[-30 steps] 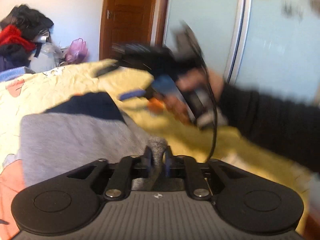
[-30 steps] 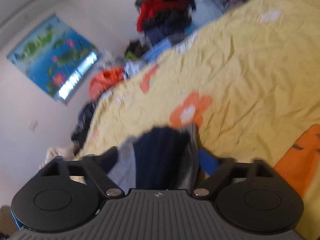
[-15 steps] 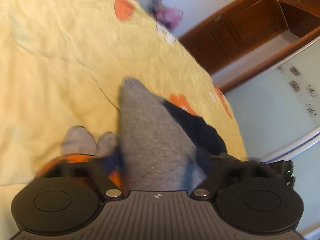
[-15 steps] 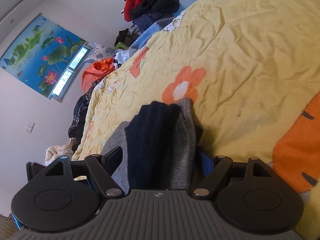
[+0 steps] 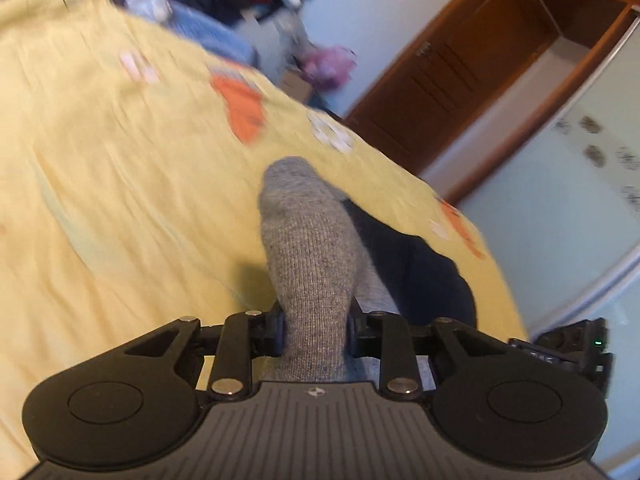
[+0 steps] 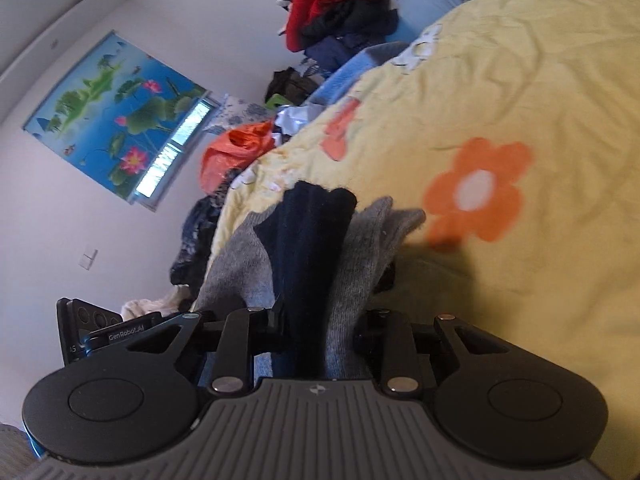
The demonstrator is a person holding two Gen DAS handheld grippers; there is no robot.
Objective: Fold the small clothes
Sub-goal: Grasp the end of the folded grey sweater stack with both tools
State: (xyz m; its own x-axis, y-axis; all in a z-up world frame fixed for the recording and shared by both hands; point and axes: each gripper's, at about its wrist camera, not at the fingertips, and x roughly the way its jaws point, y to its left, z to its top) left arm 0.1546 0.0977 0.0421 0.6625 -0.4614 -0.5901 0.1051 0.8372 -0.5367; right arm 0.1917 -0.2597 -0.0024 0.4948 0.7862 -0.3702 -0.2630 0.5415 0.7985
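We see a yellow bedspread (image 5: 120, 184) with orange flower prints filling most of both views, its surface creased. In the right wrist view a lotus picture (image 6: 116, 116) hangs on the white wall at upper left, and a heap of dark and red clothes (image 6: 340, 12) sits at top centre beyond the bed. In the left wrist view a brown wooden door (image 5: 452, 76) stands at upper right. The grey sock (image 5: 308, 248) with its navy part lies in the lower middle of each frame, stretched between our two tools above the bedspread. Our left gripper (image 5: 316, 330) is closing, its pads pressed on the grey end of the sock. Our right gripper (image 6: 320, 330) is closing too, clamped on the bunched navy and grey fabric at the sock's other end.
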